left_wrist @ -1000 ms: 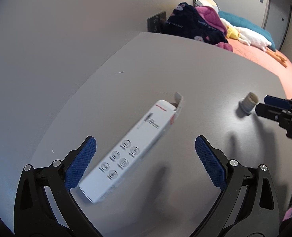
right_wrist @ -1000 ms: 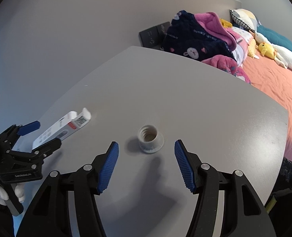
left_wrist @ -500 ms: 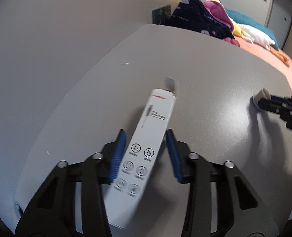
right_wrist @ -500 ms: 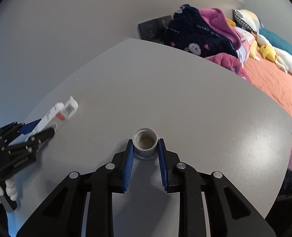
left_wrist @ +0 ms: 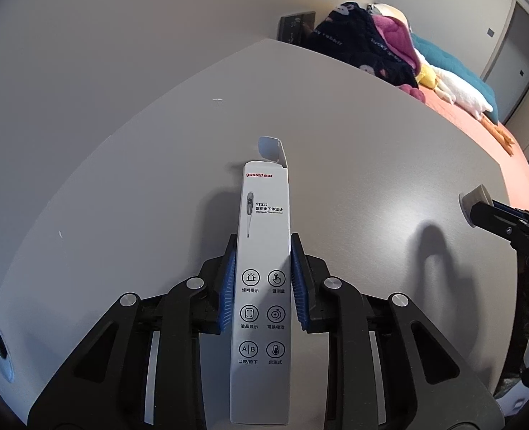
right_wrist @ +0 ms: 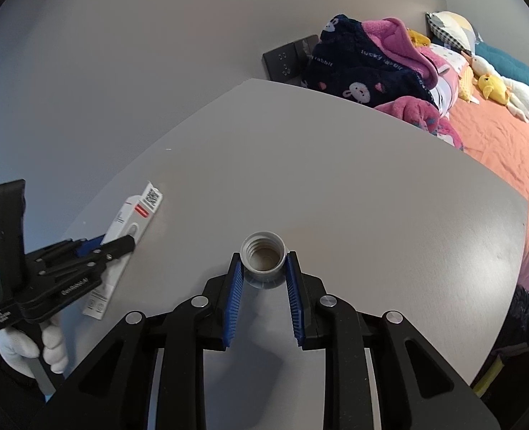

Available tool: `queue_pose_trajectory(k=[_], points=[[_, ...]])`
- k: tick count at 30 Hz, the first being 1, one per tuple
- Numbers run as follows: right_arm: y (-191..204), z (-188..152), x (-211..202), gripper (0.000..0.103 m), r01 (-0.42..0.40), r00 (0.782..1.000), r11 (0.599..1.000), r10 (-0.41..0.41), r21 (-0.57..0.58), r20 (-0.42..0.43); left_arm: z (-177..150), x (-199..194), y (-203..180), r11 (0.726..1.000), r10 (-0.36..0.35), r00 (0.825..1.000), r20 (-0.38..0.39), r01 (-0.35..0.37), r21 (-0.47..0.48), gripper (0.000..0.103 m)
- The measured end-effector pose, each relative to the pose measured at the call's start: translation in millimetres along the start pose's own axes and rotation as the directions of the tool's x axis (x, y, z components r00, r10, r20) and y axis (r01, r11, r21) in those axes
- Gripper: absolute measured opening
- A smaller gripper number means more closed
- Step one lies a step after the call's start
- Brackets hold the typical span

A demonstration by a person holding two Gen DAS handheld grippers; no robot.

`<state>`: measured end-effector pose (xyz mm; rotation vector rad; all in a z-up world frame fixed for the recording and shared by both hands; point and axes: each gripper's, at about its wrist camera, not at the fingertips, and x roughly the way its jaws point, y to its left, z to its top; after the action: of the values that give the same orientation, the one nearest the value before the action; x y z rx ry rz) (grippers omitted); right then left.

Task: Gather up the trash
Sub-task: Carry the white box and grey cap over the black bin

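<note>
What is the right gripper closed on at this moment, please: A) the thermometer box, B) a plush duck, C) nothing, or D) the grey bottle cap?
D: the right gripper has its blue pads pressed against both sides of the grey bottle cap.

White thermometer box (left_wrist: 261,286), end flap open, lying lengthwise on grey table; grey threaded cap (right_wrist: 263,259) open-side up nearby.

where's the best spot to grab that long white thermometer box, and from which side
Across its narrow width, near the middle of its length, coming from above: exactly where the left gripper has just closed on the thermometer box. The box is long, slim and flat-sided, so pads seat on the two long edges; the open flap end would crush.
</note>
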<state>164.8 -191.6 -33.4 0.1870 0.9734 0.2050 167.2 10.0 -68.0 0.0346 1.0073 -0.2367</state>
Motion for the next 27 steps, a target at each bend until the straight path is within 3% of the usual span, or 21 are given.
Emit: queue_pose_trajectory(k=[14,27], points=[[-7,-10,-50,0.026,-0.015,0.998,1.000,0.015,0.006,0.058,5,-31,-48,0.999,-0.029,0.999,0.040,0.027,0.038,0.027],[-37,-27,-102,0.026,-0.004,0.993,0.999,0.000,0.035,0.115,10,-52,-118,0.988,-0.096,0.992,0.077,0.086,0.128,0.027]])
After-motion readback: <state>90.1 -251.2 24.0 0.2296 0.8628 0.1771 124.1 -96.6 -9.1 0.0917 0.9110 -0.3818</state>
